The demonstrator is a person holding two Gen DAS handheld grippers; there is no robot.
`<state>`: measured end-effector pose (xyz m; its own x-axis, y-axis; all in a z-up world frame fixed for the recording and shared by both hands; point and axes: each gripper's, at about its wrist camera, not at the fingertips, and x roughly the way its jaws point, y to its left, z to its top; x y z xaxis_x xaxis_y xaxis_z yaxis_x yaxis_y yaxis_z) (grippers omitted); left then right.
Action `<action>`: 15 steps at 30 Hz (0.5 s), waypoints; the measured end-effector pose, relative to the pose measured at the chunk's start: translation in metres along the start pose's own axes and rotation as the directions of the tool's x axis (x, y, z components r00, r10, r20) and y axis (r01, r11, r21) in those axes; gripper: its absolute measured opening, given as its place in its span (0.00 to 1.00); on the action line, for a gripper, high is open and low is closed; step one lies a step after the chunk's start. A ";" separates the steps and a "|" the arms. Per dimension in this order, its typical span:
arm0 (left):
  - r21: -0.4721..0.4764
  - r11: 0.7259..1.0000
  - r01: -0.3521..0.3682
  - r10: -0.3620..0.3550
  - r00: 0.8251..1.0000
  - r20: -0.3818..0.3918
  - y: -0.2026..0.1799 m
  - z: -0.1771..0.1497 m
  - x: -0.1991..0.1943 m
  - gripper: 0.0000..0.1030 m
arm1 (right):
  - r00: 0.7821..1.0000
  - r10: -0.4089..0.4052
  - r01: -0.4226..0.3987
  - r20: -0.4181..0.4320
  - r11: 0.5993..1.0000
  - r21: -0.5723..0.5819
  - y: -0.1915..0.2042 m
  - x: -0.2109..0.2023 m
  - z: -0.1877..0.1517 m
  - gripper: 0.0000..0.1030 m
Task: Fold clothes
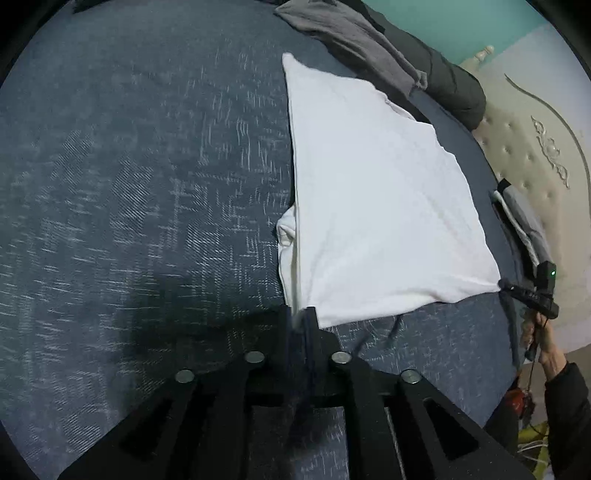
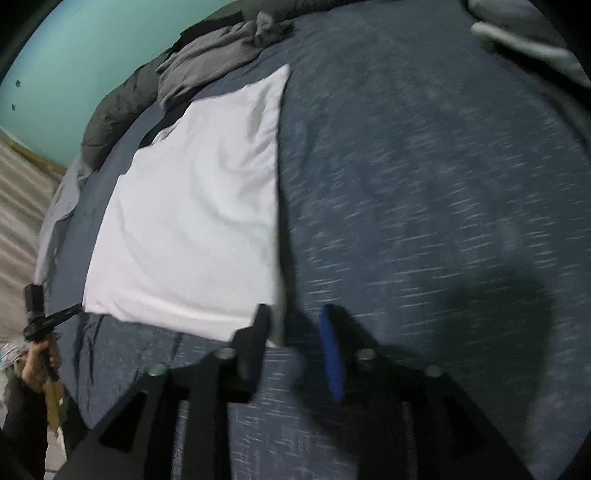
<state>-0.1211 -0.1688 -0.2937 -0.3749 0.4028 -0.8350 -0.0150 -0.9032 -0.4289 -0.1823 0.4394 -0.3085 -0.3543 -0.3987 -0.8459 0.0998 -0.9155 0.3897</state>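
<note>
A white garment point(image 1: 376, 203) point(image 2: 192, 221) lies folded into a flat rectangle on the blue bedspread point(image 1: 147, 184) point(image 2: 424, 184). My left gripper point(image 1: 302, 314) sits at its near left corner, jaws a narrow slit apart, with the garment's folded edge running into the slit. In the right wrist view the left gripper point(image 2: 77, 307) touches that same corner. My right gripper point(image 2: 295, 314) stands open at the near right corner. The cloth's edge lies beside its left finger point(image 2: 260, 325), and bedspread shows in the gap. From the left wrist view the right gripper point(image 1: 504, 286) tips against that corner.
A crumpled grey garment point(image 1: 354, 33) point(image 2: 207, 55) and a dark jacket point(image 1: 450, 81) point(image 2: 114, 110) lie at the far end of the bed. A cream padded headboard point(image 1: 535, 166) borders one side. A person's hand point(image 1: 546, 347) point(image 2: 37, 369) holds each gripper.
</note>
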 end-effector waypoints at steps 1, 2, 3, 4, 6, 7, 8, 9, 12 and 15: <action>-0.002 1.000 -0.012 0.012 1.000 0.025 0.000 0.001 -0.008 0.23 | 1.000 -0.014 0.014 0.017 1.000 -0.011 0.003 -0.004 0.002 0.32; -0.011 1.000 -0.019 0.019 0.999 0.050 -0.001 0.002 -0.015 0.28 | 0.999 -0.028 0.029 0.034 0.999 -0.022 0.005 -0.009 0.003 0.32; -0.023 0.999 -0.024 0.026 0.997 0.076 -0.001 0.004 -0.021 0.29 | 0.998 -0.034 0.036 0.047 0.999 -0.035 0.010 -0.012 0.005 0.32; -0.031 0.999 -0.030 0.033 0.995 0.093 -0.003 0.006 -0.025 0.31 | 0.998 -0.023 0.026 0.054 0.998 -0.050 0.019 -0.013 0.009 0.32; -0.028 0.999 -0.028 0.031 0.993 0.115 -0.010 0.010 -0.028 0.32 | 0.999 0.013 -0.008 0.049 0.996 -0.087 0.043 -0.006 0.015 0.32; -0.023 0.999 -0.025 0.027 0.991 0.130 -0.016 0.012 -0.027 0.33 | 0.999 0.029 -0.024 0.044 0.994 -0.106 0.055 -0.002 0.018 0.32; -0.016 1.000 -0.023 0.025 0.989 0.144 -0.022 0.014 -0.026 0.34 | 0.998 0.046 -0.041 0.038 0.991 -0.124 0.068 0.003 0.021 0.32; -0.010 1.000 -0.022 0.023 0.988 0.155 -0.027 0.016 -0.023 0.34 | 0.998 0.061 -0.057 0.030 0.989 -0.139 0.080 0.009 0.024 0.32; -0.019 1.000 -0.019 0.022 0.985 0.172 -0.045 0.022 -0.003 0.35 | 0.995 0.100 -0.101 -0.011 0.980 -0.171 0.118 0.034 0.029 0.32; -0.016 1.000 -0.026 0.029 0.983 0.180 -0.057 0.024 0.017 0.36 | 0.995 0.094 -0.102 -0.043 0.966 -0.237 0.155 0.062 0.033 0.32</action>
<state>-0.1493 -0.1140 -0.2751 -0.5360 0.3432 -0.7713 0.0097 -0.9111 -0.4121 -0.2195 0.2740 -0.2887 -0.3031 -0.4850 -0.8203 0.3525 -0.8568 0.3764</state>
